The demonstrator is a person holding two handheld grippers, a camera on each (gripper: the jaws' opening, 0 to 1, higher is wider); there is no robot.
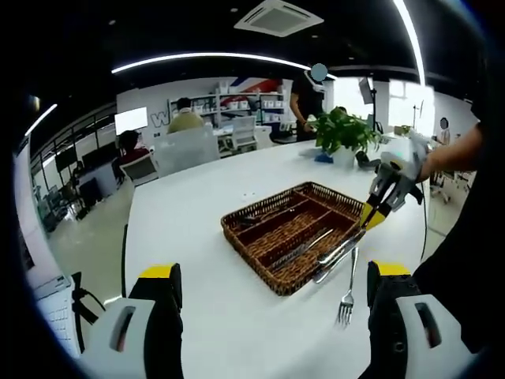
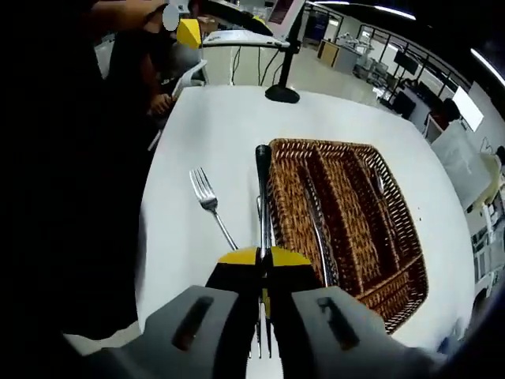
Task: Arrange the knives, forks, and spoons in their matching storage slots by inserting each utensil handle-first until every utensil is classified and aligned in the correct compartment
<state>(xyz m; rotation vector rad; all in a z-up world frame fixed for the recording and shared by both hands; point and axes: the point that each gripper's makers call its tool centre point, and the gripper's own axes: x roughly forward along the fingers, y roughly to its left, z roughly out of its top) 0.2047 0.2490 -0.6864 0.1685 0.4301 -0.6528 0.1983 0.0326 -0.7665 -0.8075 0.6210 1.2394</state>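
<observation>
Right gripper view shows your right gripper (image 2: 264, 257) with its yellow-tipped jaws clamped on a slim metal utensil (image 2: 263, 189), whose dark rounded end reaches just past the near rim of the wicker tray (image 2: 398, 272). That tray is brown woven cane, rectangular, split into long compartments with shiny utensils lying in them. A steel fork (image 2: 210, 202) lies on the smooth white table (image 2: 229, 118) beside it. Your left gripper (image 1: 272, 280) hangs spread wide, holding nothing. No readable writing shows.
</observation>
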